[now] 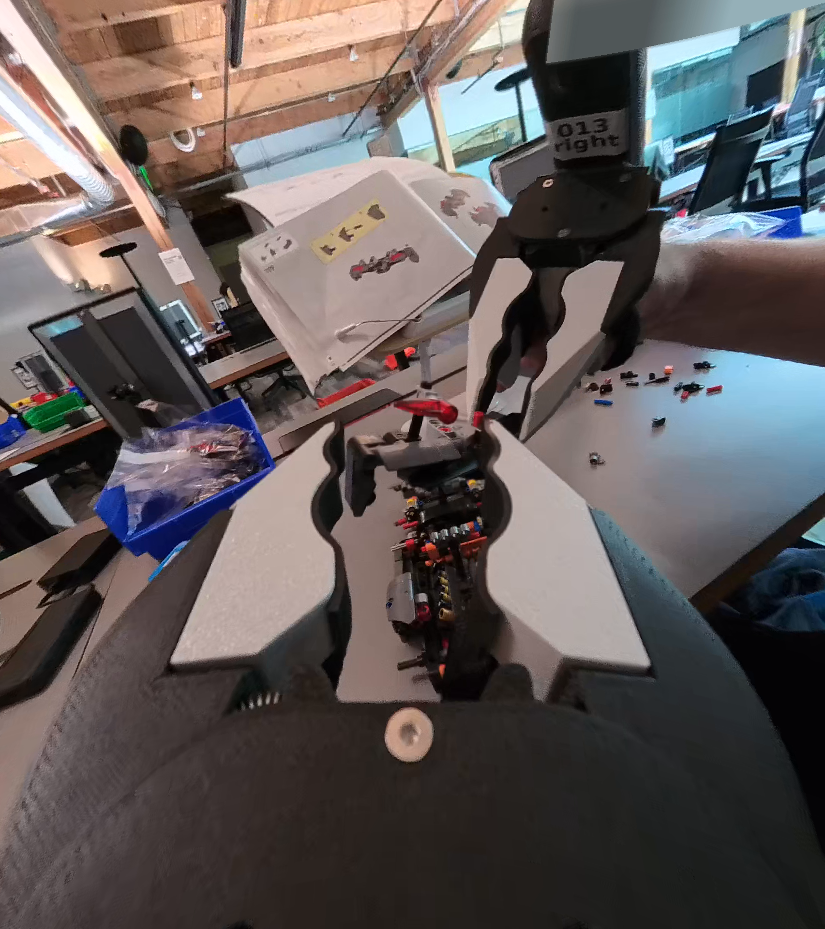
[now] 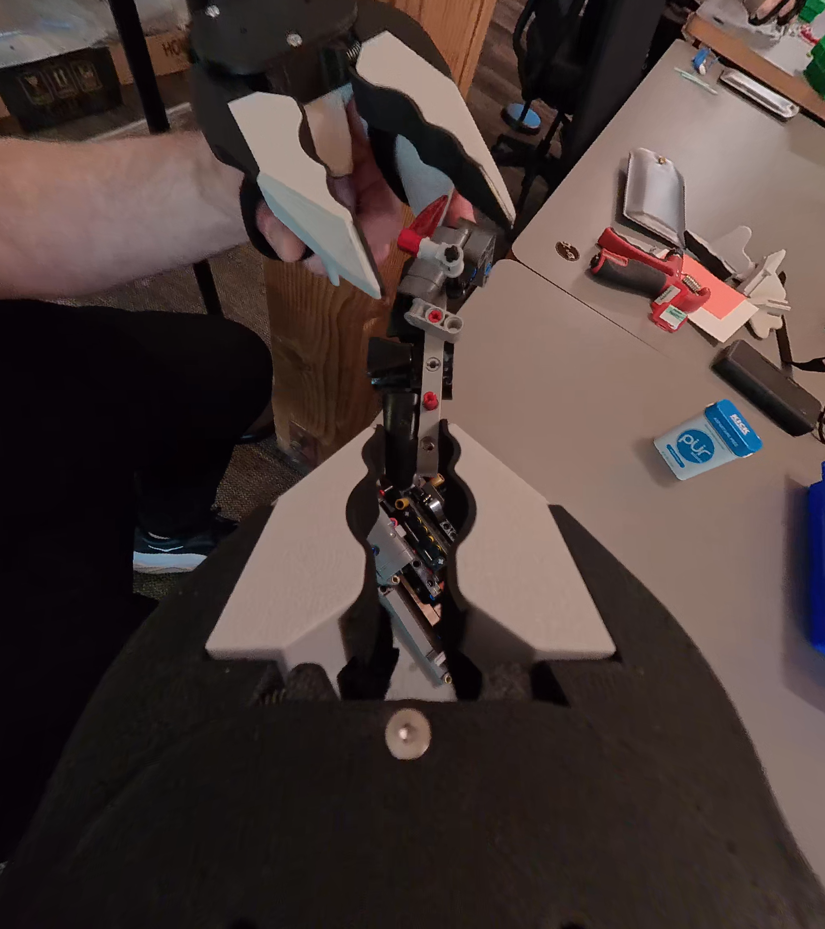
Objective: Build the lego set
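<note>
The long black-and-grey Lego Technic assembly (image 1: 438,543) hangs in mid-air above the table, the left gripper (image 1: 413,452) partly spread around its body, and the right gripper (image 2: 413,452) pinching its grey beam. Light, stiff, but pins pop loose: grip the solid beams.

Two grippers (image 1: 410,432) (image 2: 410,432), one lego model (image 2: 430,382), one manual (image 1: 350,261).

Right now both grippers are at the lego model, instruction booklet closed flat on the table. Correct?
No: the instruction booklet stands open, propped up, per the left wrist view. The left gripper and right gripper are at the lego model.
</note>
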`<state>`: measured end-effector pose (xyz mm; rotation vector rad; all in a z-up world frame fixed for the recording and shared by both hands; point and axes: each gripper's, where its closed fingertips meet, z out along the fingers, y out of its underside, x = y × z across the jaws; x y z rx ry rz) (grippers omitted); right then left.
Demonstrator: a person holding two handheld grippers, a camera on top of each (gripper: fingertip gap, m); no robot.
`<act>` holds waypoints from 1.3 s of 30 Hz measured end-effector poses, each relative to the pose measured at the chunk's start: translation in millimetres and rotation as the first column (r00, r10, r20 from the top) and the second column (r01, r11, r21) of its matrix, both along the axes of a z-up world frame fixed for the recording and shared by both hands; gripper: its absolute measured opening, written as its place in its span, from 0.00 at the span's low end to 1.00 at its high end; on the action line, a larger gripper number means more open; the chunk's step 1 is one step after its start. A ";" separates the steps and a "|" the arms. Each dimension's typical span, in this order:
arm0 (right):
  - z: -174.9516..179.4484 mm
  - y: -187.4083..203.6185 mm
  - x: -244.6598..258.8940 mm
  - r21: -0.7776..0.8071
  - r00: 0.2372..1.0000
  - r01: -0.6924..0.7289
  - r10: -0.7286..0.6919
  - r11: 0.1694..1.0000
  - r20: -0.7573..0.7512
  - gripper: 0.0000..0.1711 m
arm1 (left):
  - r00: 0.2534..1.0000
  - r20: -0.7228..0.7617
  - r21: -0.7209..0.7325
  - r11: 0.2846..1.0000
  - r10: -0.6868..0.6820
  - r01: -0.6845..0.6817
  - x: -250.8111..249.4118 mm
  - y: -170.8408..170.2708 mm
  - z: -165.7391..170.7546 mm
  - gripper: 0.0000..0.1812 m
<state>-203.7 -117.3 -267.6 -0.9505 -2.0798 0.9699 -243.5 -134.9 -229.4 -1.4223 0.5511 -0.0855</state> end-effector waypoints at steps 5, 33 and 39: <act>1.7 0.9 1.7 -0.015 1.000 0.023 -0.023 1.000 -0.016 0.10 | 0.999 -0.016 -0.020 0.999 0.042 -0.043 -2.5 0.0 -0.8 0.28; -6.5 7.4 -4.5 0.060 0.964 0.262 -0.258 0.963 -0.063 0.10 | 0.942 0.041 0.054 0.940 0.334 -0.336 -11.7 3.8 -3.4 0.27; -1.2 7.5 -6.3 0.202 0.943 0.325 -0.300 0.924 -0.148 0.10 | 0.925 -0.003 -0.031 0.924 0.380 -0.380 -10.2 14.2 -7.6 0.36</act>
